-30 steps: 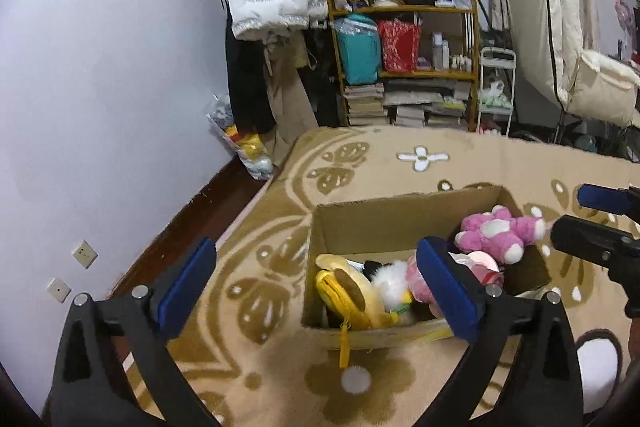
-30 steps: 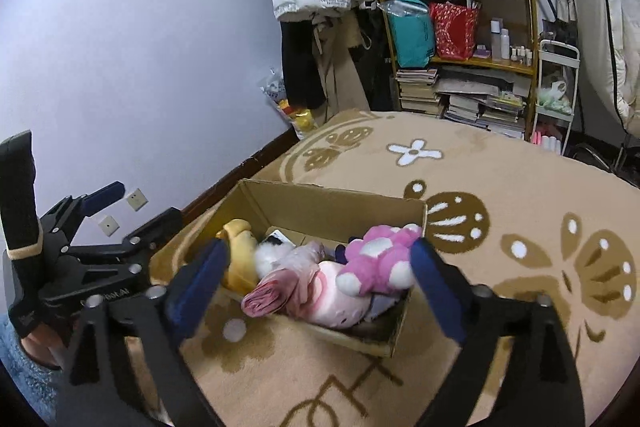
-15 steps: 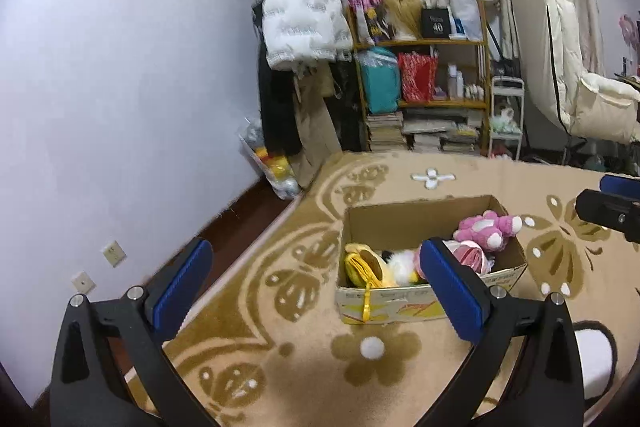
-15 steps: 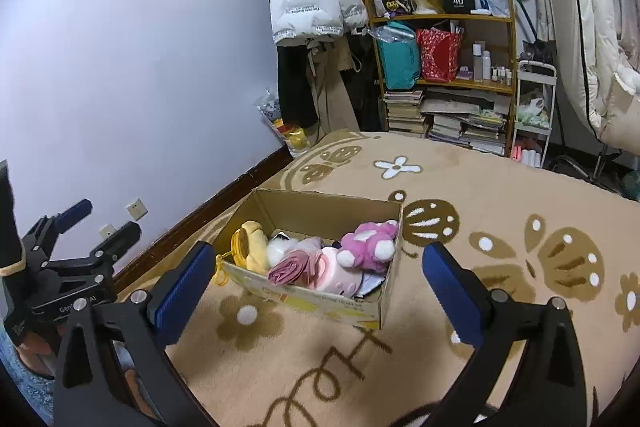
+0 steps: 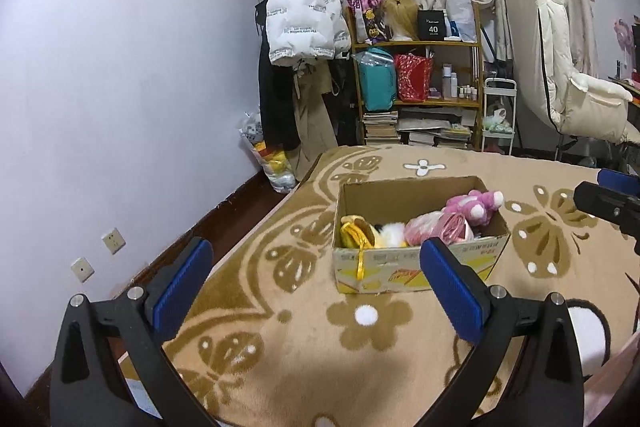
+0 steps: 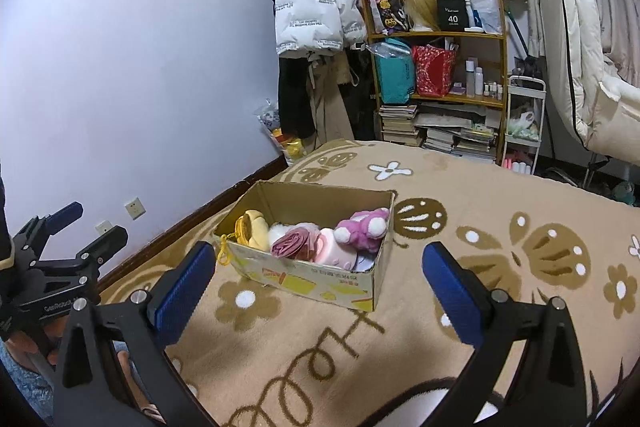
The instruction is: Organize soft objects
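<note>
i had the left gripper held above the patterned tan carpet, its blue-padded fingers spread wide with nothing between them. the right gripper was likewise wide apart and empty, and its tips showed at the right edge of the left wrist view. the cardboard box sat on the carpet ahead of both grippers, well apart from either. inside it lay the soft toys: a yellow plush at the left end with its yellow strap hanging over the front wall, a white fluffy toy beside it, a rolled pink bundle in the middle, and a pink-and-white plush propped against the right end. behind the box stood a wooden shelf of bags and books, and a white puffer jacket hung by the wall.
</note>
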`<state>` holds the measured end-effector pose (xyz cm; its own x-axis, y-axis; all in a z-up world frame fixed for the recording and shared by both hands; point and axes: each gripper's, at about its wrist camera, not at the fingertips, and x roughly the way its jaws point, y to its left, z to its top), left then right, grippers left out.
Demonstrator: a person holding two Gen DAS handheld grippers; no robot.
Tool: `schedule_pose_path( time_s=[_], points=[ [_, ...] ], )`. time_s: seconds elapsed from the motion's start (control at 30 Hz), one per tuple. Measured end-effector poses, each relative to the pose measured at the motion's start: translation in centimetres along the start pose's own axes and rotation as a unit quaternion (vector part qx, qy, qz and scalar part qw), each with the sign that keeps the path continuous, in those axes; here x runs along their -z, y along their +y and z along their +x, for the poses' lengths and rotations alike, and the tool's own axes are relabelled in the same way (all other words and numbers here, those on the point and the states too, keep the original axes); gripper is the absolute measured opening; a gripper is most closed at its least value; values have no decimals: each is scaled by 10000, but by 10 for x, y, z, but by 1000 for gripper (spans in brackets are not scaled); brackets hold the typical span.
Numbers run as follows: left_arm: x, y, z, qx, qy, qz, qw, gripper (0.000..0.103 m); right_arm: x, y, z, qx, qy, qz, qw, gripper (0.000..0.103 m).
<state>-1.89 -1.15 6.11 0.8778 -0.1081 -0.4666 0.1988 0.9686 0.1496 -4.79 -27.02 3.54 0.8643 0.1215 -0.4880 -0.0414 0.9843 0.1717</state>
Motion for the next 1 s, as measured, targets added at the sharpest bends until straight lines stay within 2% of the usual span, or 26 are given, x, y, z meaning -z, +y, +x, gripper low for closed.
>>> schedule_pose_path(
  time_s=[0.3, 0.77, 1.0],
  points=[
    [15, 4, 9, 44, 109, -5, 9999, 102, 14, -1, -2, 181, -169, -35, 9997, 103],
    [31, 1, 24, 148, 347, 90, 9992, 102, 26, -9, 19, 407, 6, -52, 9992, 103],
    [33, 3, 26, 138, 348, 59, 9993, 102, 29, -6, 19, 500, -166, -119, 9985, 103]
  ],
)
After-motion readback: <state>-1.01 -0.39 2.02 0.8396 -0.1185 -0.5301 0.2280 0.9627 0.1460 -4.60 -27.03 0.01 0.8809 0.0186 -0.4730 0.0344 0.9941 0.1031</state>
